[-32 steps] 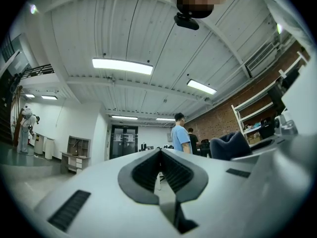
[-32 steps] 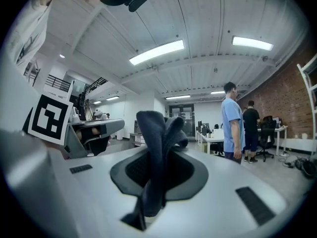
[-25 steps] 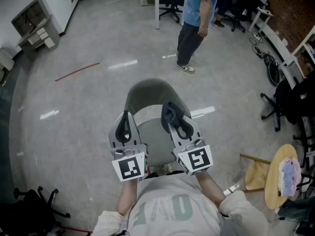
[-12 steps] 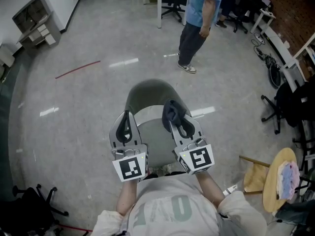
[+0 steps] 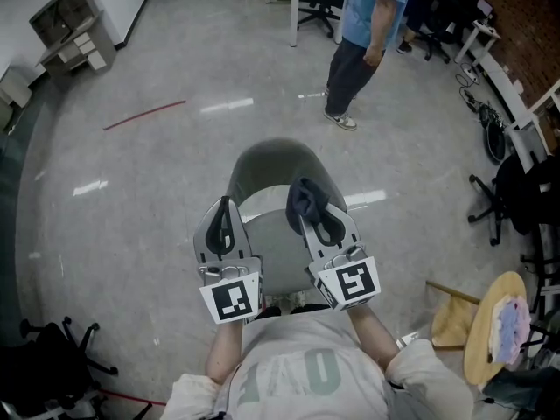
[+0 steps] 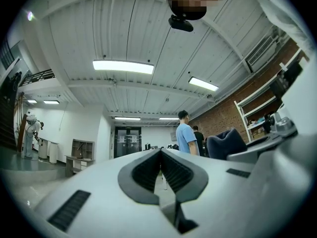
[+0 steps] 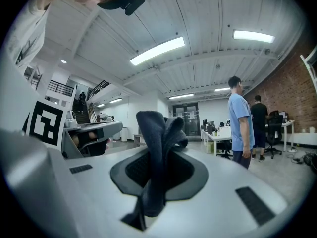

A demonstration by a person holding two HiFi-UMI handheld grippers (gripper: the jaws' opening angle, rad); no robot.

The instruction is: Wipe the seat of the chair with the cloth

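the chair (image 5: 273,171) stands on the grey floor (image 5: 131,199), its curved back on the far side and its pale seat towards the wearer; both grippers are held over the seat, side by side and apart, pointing at the back; whether either touches the seat cannot be told.

the left gripper (image 5: 225,204) is over the seat's left part; in the left gripper view (image 6: 159,156) its jaws stand together with only a thin slit between the ribbed pads, and nothing is in them.

the right gripper (image 5: 308,215) is over the seat's right part; its jaws are clamped on the cloth (image 5: 305,196), a dark blue bunch that sticks up past the tips; in the right gripper view (image 7: 154,168) the cloth (image 7: 157,133) rises folded from between the pads.

beyond the chair's back a person (image 5: 372,33) in a blue shirt stands on the floor, well apart; a red line (image 5: 144,115) lies on the floor to the far left of the chair; a round wooden stool (image 5: 481,339) stands to the chair's right, near the wearer.
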